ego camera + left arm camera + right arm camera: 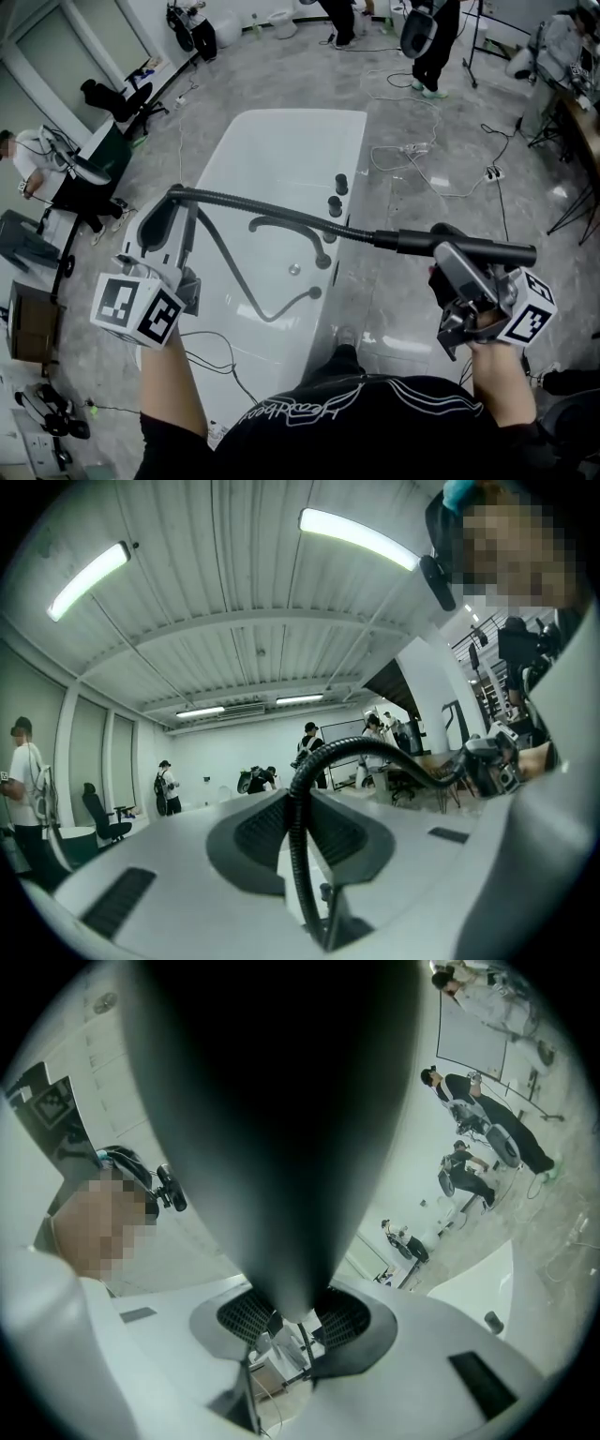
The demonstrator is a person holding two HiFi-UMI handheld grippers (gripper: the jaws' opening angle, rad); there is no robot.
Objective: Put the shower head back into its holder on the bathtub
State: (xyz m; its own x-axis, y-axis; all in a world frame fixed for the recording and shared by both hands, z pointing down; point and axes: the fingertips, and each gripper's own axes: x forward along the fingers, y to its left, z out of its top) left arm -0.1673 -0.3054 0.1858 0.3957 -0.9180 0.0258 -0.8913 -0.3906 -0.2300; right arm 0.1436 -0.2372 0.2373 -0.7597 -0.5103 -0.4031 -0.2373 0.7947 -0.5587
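Bathtub [281, 150] far half open from above. Hose [225, 195], running to shower head [497, 250], spans bathtub's near half, barring a straight drop. Knobs [335, 204] and spout [324, 251] crowd bathtub's right rim. Cables [422, 164] litter floor [403, 94] right of bathtub; chair [117, 98] left.

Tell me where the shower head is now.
Head view, right side: the shower head is clamped in the right gripper, beside the bathtub, its hose running left to the left gripper.
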